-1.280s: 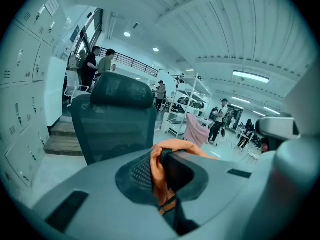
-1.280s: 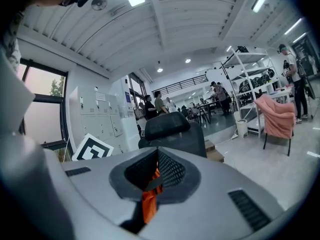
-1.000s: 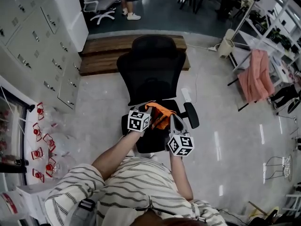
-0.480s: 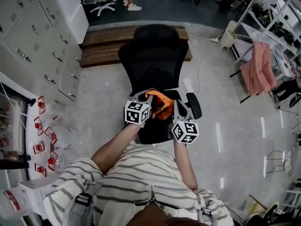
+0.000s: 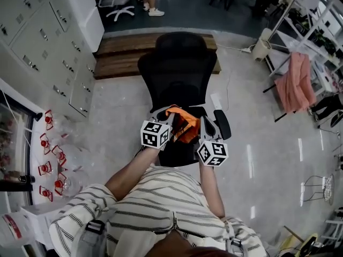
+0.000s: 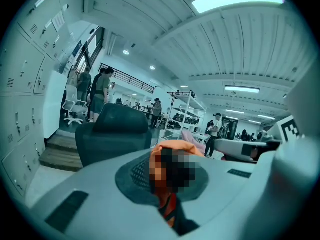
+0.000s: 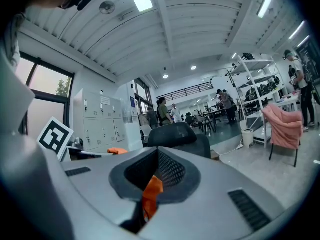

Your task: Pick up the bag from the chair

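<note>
left tongs [image 5: 165,116]: clamped on crumpled orange fabric bag [image 5: 184,123] | right tongs [image 5: 203,126]: same bag

The bag [image 5: 182,123] is soft orange cloth, creased and matt. The chair [image 5: 177,68] has a black mesh back with a dull finish. The left gripper [image 6: 170,199] and right gripper [image 7: 145,194] have smooth, matt grey plastic shells. The floor [image 5: 257,143] is polished and glossy, mirroring the lamps. The step [image 5: 120,55] is brown wood. The lockers [image 5: 43,47] look like painted grey metal.
</note>
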A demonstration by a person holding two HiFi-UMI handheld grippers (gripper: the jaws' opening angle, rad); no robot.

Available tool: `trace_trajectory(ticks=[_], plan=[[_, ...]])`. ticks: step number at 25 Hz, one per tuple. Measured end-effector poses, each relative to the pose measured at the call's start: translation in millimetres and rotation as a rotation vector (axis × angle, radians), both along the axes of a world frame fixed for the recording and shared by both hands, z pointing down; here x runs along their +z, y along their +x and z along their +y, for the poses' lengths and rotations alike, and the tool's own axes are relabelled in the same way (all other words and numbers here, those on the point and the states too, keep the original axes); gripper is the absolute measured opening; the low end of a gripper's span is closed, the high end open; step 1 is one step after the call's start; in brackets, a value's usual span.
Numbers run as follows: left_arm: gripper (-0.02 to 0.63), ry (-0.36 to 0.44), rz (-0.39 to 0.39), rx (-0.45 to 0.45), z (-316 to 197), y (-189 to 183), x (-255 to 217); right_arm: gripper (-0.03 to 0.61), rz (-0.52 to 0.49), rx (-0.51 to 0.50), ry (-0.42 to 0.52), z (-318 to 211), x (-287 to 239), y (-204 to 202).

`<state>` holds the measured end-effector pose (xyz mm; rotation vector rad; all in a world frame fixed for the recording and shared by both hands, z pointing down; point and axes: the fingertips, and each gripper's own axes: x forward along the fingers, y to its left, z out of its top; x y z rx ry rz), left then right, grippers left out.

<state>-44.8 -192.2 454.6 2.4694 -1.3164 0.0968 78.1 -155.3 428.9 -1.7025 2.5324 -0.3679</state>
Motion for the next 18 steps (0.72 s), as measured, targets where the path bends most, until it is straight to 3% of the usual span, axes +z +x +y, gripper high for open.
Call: trace_trajectory(ticks=[18], plan=[[0.034, 0.044, 0.035, -0.026, 5, -11, -13, 0.018, 0.011, 0.009, 0.013, -1, 5, 5]])
